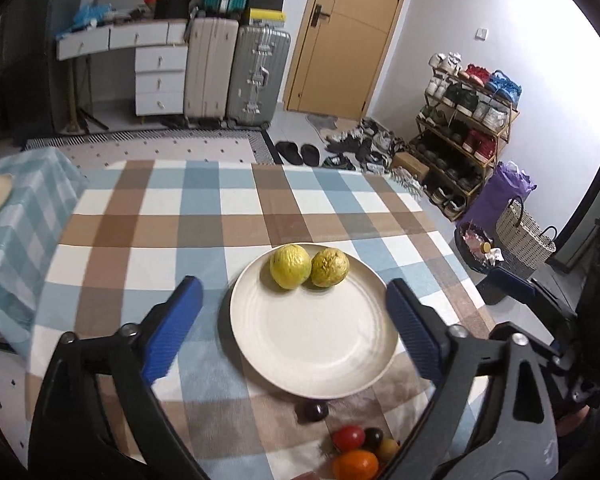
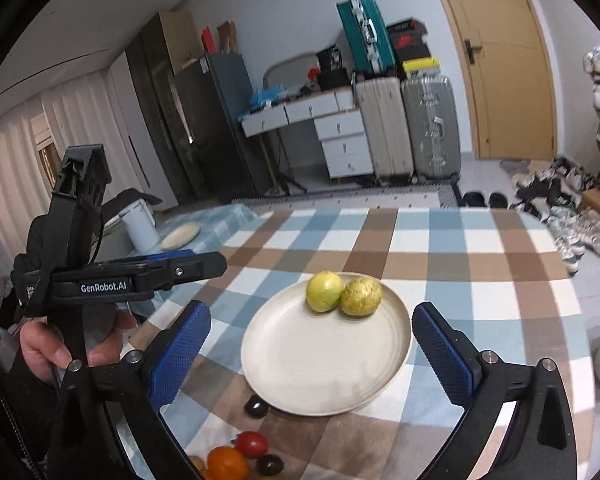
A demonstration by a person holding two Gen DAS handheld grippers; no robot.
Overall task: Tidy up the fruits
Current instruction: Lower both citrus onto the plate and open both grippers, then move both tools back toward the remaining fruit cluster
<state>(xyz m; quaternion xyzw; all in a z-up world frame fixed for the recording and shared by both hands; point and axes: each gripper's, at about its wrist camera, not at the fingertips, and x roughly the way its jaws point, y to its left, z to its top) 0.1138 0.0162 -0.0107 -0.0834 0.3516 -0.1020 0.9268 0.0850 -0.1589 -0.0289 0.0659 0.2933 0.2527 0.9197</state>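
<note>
While both jaws gape empty, 2 guavas (image 1: 308,266) touching on 1 plate (image 1: 312,344).

"GenRobot.AI" in white on the black left gripper (image 2: 188,266)

Cream plate (image 1: 316,344); two yellow-green fruits (image 1: 290,266); tablecloth (image 1: 204,216) checked blue, brown, white; blue gripper pads (image 1: 172,332).

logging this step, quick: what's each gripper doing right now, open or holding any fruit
Left gripper: open, holding nothing, above the round cream plate.
Right gripper: open, holding nothing, above the same plate.
</note>
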